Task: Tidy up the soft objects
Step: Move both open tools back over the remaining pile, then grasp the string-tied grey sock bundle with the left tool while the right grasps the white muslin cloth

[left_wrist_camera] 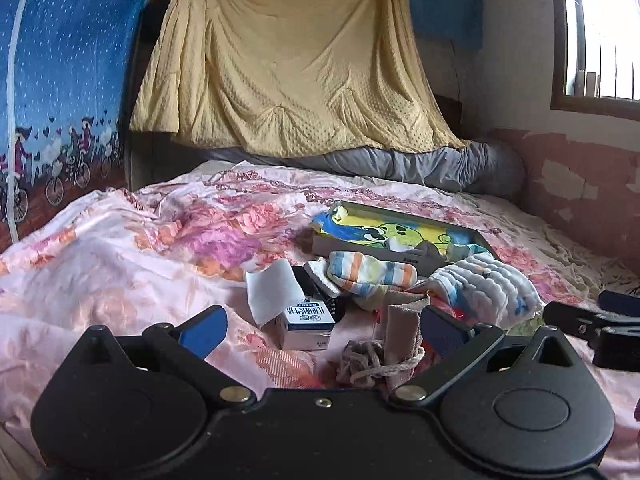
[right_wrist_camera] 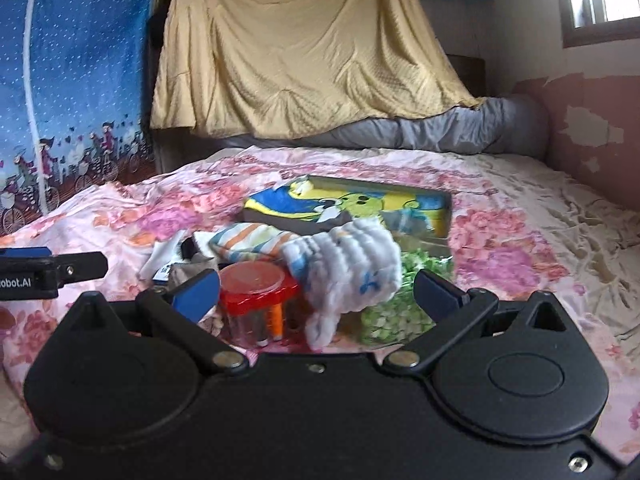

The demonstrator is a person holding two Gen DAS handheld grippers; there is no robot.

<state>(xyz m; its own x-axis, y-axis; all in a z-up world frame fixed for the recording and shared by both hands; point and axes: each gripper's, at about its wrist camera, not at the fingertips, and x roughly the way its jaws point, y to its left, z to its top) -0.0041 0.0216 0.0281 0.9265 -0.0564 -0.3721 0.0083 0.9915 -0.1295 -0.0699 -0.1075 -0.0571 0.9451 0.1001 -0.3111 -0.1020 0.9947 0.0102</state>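
A pile of small items lies on the floral bedspread (left_wrist_camera: 120,248). A striped sock (left_wrist_camera: 368,272) (right_wrist_camera: 248,242) rests beside a white ribbed cloth with blue marks (left_wrist_camera: 484,284) (right_wrist_camera: 352,268). Behind them a shallow grey tray (left_wrist_camera: 404,258) (right_wrist_camera: 444,216) holds a yellow and blue cartoon cloth (left_wrist_camera: 384,232) (right_wrist_camera: 320,200). My left gripper (left_wrist_camera: 322,330) is open, with a beige drawstring pouch (left_wrist_camera: 400,320) and a small white and blue box (left_wrist_camera: 306,326) ahead between its fingers. My right gripper (right_wrist_camera: 318,292) is open just short of the white cloth and a red-lidded clear jar (right_wrist_camera: 256,292).
A folded white paper (left_wrist_camera: 272,292) and a green patterned cloth (right_wrist_camera: 400,308) lie in the pile. A yellow blanket (left_wrist_camera: 288,64) hangs at the bed head above a grey bolster (left_wrist_camera: 440,164). A blue printed curtain (left_wrist_camera: 60,80) bounds the left, a pink wall (left_wrist_camera: 588,176) the right.
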